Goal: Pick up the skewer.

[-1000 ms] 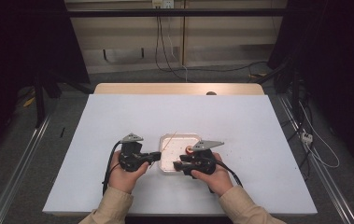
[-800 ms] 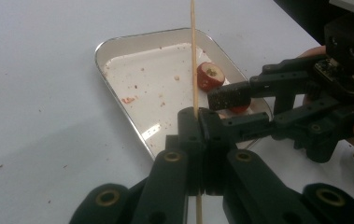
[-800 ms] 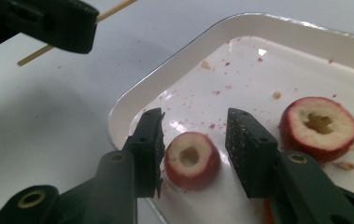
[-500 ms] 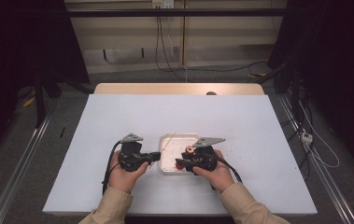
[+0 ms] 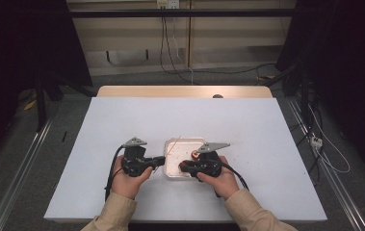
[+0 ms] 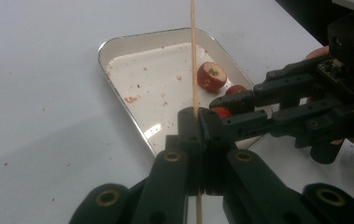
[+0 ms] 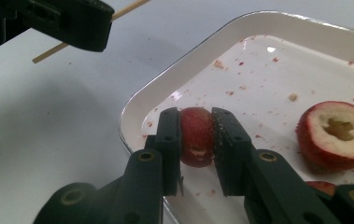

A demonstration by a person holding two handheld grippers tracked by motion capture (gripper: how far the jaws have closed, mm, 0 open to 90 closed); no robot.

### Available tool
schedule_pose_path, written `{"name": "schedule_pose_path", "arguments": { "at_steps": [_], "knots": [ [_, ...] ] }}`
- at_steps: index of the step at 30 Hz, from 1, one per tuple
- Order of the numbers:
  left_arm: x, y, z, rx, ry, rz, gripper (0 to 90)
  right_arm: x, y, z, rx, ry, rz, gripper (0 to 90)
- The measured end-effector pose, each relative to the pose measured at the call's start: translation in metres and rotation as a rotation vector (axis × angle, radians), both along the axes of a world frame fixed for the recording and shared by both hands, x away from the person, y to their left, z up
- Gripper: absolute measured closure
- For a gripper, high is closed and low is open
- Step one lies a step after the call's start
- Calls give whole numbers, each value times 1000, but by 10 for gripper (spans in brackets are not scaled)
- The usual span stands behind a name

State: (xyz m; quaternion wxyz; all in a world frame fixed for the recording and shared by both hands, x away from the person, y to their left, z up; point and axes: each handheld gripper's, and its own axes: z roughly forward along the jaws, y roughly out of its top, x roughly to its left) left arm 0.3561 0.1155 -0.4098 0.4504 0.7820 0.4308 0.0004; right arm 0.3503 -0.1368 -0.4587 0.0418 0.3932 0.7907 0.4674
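Right gripper view puts the near action first: the right gripper [image 7: 197, 140] has its two black jaws clamped on a small red fruit piece [image 7: 196, 136], held just above the near corner of a shallow white tray [image 7: 165, 84]. Beside it in the tray lies a cored red fruit half [image 7: 336, 135], cut face up, amid red crumbs. At upper left of that view the left gripper [image 7: 79, 23] holds a thin wooden skewer [image 7: 48, 52] over bare table.

Left gripper view shows the left gripper's jaws pressed tight on the skewer, which runs upright across the tray, with the right gripper's jaws and their fruit piece just beside the left jaw tips.

From the high view, both hands sit at the near middle of the white table [image 5: 267, 125], the left gripper [image 5: 158, 161] at the tray's left edge, the right gripper [image 5: 184, 167] over its near right part. Compared with half a second ago, the right gripper has edged leftward toward the left one; the tray has stayed put.

Open tabletop lies on every side, widest toward the far edge; dark floor, rails and cables ring the table.
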Motion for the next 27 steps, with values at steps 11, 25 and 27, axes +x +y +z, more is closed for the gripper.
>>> {"name": "schedule_pose_path", "arguments": {
  "at_steps": [11,25,27],
  "knots": [
    [-2,-1,0,4,0,6,892,-13,-24,0,-50,-15,-12,714],
    [0,0,-1,5,0,1,891,-3,-11,8,-66,17,18,618],
    [0,1,-1,7,6,-3,891,-4,-7,8,-78,21,23,651]
  ]
}}
